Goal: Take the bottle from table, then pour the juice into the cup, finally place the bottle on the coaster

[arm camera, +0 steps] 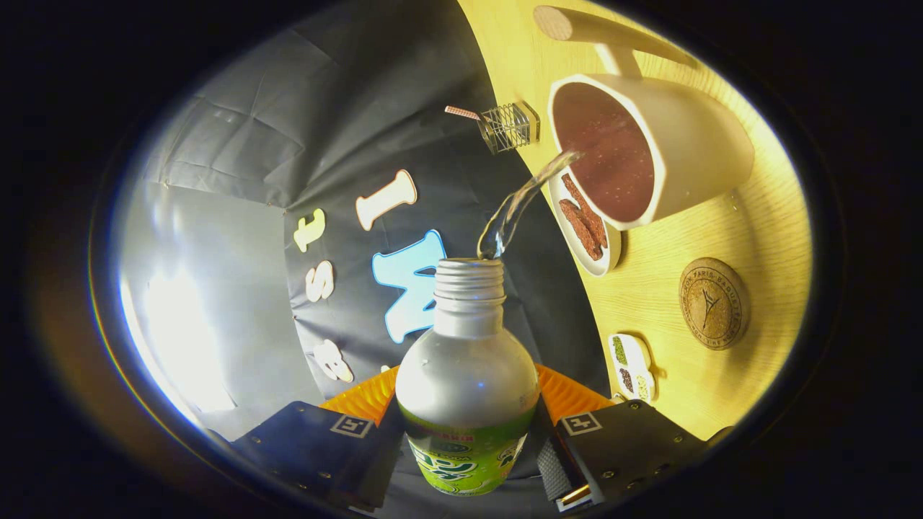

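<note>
My gripper [467, 436] is shut on a silver bottle [467, 375] with a green label, one finger pressing each side of its body. The bottle's cap is off and its threaded mouth [471, 268] points ahead of the fingers. The whole view is rolled over, so the wooden table [670, 252] stands tilted. A clear stream of juice [519, 205] arcs from the mouth into a white cup [649, 148], which holds dark reddish liquid. A round cork coaster [714, 303] lies on the table beside the cup, nearer the fingers.
A small white oval dish [585, 229] with brown strips sits right against the cup. A little wire basket [509, 127] stands at the table's edge. A wooden-handled item [598, 29] lies beyond the cup. A small dish of seeds [632, 366] is near the right finger.
</note>
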`<move>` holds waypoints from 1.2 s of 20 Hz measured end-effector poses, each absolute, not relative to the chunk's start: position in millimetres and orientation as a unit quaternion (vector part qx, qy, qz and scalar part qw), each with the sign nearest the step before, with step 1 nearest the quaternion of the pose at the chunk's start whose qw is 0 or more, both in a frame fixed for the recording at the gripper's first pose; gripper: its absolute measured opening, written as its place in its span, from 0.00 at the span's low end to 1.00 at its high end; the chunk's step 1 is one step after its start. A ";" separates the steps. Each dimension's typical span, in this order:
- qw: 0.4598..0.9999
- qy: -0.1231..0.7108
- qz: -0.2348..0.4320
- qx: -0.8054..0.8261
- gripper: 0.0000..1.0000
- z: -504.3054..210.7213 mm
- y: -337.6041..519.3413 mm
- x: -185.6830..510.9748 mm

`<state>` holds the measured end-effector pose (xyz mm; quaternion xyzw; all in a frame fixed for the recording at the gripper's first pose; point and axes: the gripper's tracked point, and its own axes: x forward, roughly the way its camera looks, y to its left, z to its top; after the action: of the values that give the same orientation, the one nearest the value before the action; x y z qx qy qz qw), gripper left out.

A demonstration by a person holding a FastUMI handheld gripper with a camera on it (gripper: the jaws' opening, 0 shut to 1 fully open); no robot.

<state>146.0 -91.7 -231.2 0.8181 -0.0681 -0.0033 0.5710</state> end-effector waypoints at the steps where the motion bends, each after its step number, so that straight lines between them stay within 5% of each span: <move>1: 0.570 -0.069 -0.003 0.819 0.79 -230.3 -91.0 145.6; 24: 0.524 -0.084 -0.023 0.847 0.79 -240.0 -106.8 149.5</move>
<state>149.5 -106.8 -240.0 0.8469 -0.0844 -0.0235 0.5244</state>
